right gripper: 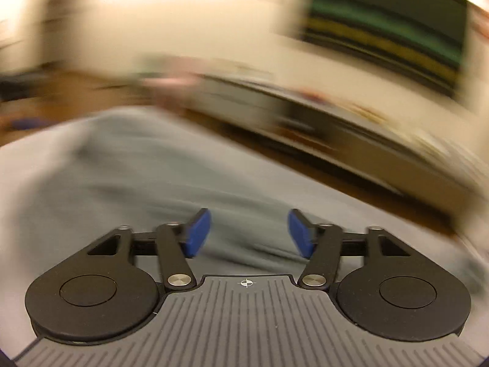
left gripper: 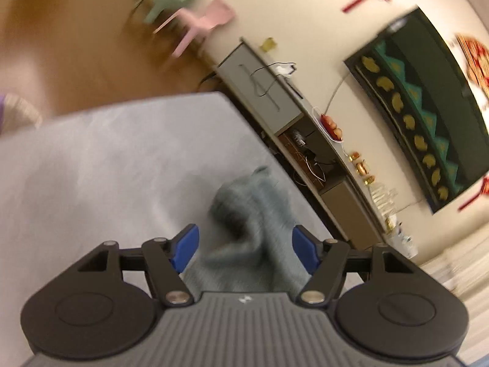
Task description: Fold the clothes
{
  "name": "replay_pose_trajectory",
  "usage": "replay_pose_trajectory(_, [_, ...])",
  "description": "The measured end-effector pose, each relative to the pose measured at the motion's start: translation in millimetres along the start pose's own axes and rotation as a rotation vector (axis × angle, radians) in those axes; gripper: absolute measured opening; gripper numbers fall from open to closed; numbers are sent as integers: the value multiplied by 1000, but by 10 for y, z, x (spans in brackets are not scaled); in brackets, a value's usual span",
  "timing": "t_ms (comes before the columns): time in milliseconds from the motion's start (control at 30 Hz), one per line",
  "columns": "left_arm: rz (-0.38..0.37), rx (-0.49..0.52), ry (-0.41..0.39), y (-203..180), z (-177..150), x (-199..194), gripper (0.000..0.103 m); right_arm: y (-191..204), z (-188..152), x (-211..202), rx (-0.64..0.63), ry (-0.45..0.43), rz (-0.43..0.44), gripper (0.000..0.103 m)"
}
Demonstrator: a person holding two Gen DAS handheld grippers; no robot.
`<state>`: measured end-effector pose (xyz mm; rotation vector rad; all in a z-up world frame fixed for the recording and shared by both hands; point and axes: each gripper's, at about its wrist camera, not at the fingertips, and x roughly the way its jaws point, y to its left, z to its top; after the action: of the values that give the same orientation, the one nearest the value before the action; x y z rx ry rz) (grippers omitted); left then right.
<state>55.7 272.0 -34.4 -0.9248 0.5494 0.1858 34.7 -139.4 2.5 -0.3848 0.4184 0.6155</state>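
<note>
A wide surface covered in pale grey cloth (left gripper: 101, 165) is seen filling the lower part of both wrist views; whether it is a bed or a table cannot be told, so it is called the table here. Its far corner is shown in the left wrist view against a wooden floor (left gripper: 61, 46). Beyond its right edge a long low cabinet (left gripper: 269, 91) is set along a cream wall, on which a dark screen (left gripper: 428, 107) with green and yellow shapes is hung. Two small chairs, one green (left gripper: 171, 0) and one pink (left gripper: 207, 18), are placed on the floor well beyond the far corner. A grey-green knitted garment (left gripper: 253, 223) is found crumpled near the table's right edge, directly ahead of the left claw (left gripper: 244, 249). The left claw is held spread, and part of the garment is seen between the blue pads (left gripper: 186, 247) without being pressed by them. In the right wrist view the picture is heavily smeared; grey-green cloth (right gripper: 122, 177) is spread broadly over the table there, though its outline cannot be made out. The right claw (right gripper: 249, 232) is likewise held wide apart above that cloth, with nothing pinched.
</note>
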Motion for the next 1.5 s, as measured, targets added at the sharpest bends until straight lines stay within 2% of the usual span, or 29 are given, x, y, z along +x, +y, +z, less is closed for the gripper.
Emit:
replay_pose_trajectory(67, [-14,-44,-3,151,-72,-135,71,809,197,203,-154,-5,179,70])
replay_pose_trajectory(133, [-31,-67,-3,270,-108,-256,71,1521,254,393,-331,33,275,70])
replay_pose_trajectory(167, [-37,-74,-7,327,-114,-311,72,1768,246,510,-416,64,292,69])
replay_pose_trajectory(233, [-53,-80,-12,433,-106,-388,73,2043,210,749,-539,122,267,63])
replay_pose_trajectory(267, [-62,-88,-18,482,-98,-425,73,2156,199,865,-593,153,256,44])
replay_pose_trajectory(300, [-75,-97,-22,528,-101,-462,73,2140,228,961,-610,196,254,5])
replay_pose_trajectory(333, [-90,-105,-25,571,-109,-499,73,2110,260,1040,-620,229,249,0])
replay_pose_trajectory(367, [-106,-114,-28,615,-117,-537,73,2003,312,1031,-598,212,234,0])
replay_pose_trajectory(433, [-143,-116,-35,618,-153,-552,75,1793,515,906,-503,137,159,0])
replay_pose_trajectory(500, [-187,-114,-19,561,-208,-494,80,1242,810,712,-214,33,63,0])
replay_pose_trajectory(567, [-230,-107,26,464,-308,-347,85,578,673,797,132,83,20,0])
replay_pose_trajectory(667, [-227,-70,123,208,-532,44,85,-378,456,925,629,160,-42,0])
replay_pose_trajectory(767, [-245,-30,200,-62,-748,376,85,-478,94,1005,722,240,-26,0])
replay_pose_trajectory(833, [-261,5,229,-251,-851,535,85,-510,-59,1027,769,255,-9,0])
replay_pose_trajectory(900, [-261,35,218,-410,-877,608,85,-534,-73,1074,788,245,10,0])
replay_pose_trajectory(967, [-279,42,153,-497,-824,558,84,-544,-108,1059,787,213,39,0])
replay_pose_trajectory(1033, [-299,46,100,-567,-753,519,86,-580,-63,963,832,155,162,0])
replay_pose_trajectory(1100, [-290,47,117,-629,-661,618,86,-603,-16,848,900,84,345,0])
replay_pose_trajectory(1200, [-264,11,169,-611,-554,922,86,-472,253,825,756,74,349,0])
replay_pose_trajectory(1233, [-249,3,177,-610,-527,1010,81,-353,340,828,630,110,244,1])
replay_pose_trajectory(1300, [-270,26,187,-699,-466,1127,77,-58,446,905,363,170,34,22])
replay_pose_trajectory(1367, [-309,75,206,-848,-419,1205,79,225,489,975,145,173,-109,29])
replay_pose_trajectory(1433, [-342,147,235,-1025,-395,1277,80,450,558,1035,18,137,-129,44])
replay_pose_trajectory(1467, [-335,177,235,-1080,-391,1290,80,552,584,1095,-36,122,-128,56])
replay_pose_trajectory(1500, [-318,205,229,-1121,-390,1293,80,654,611,1155,-89,108,-127,63])
